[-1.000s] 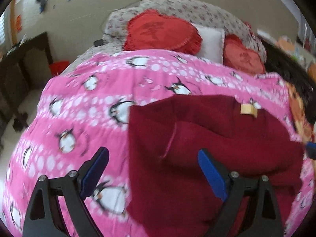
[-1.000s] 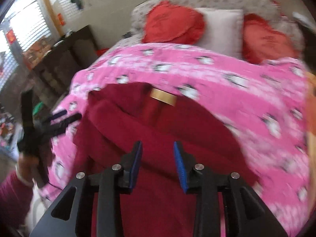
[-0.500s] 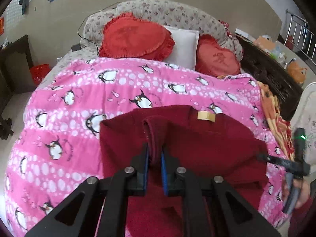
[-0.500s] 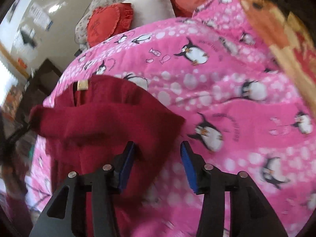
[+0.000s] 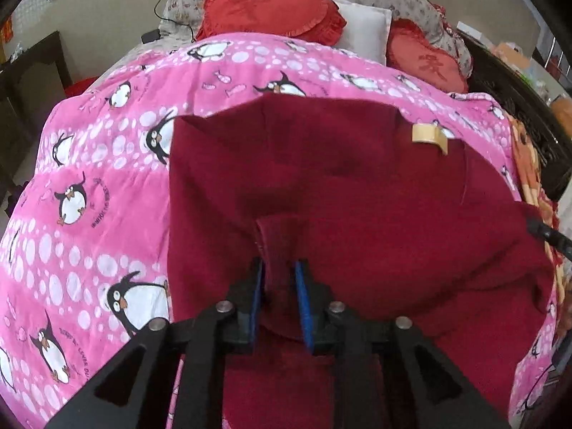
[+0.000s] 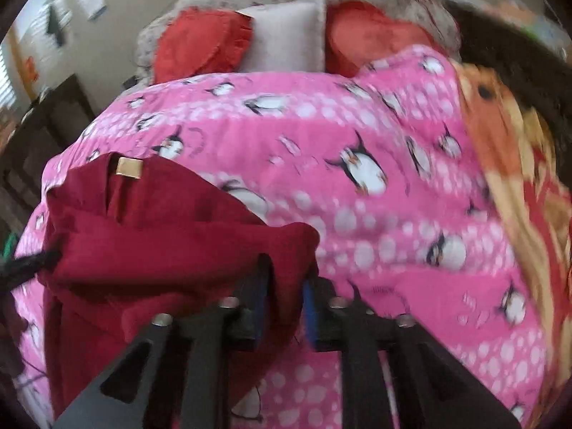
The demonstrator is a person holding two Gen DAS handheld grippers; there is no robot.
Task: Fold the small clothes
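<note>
1. Dark red garment point(image 5: 357, 193): spread on the pink penguin quilt point(image 5: 107, 164) toward the bed's near edge; tan label point(image 5: 427, 135) at its far side
2. Left gripper point(image 5: 279, 282): jaws nearly closed, pinching a raised fold of the garment
3. Right gripper point(image 6: 284, 286): jaws nearly closed on the garment's right corner
4. Two red cushions point(image 5: 271, 7) and a white pillow point(image 5: 364, 32) at the head of the bed

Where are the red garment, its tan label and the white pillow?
red garment point(image 5: 321, 164), left wrist view, middle of its cloth
tan label point(image 5: 427, 135), left wrist view, its face
white pillow point(image 6: 286, 39), right wrist view, its front
</note>
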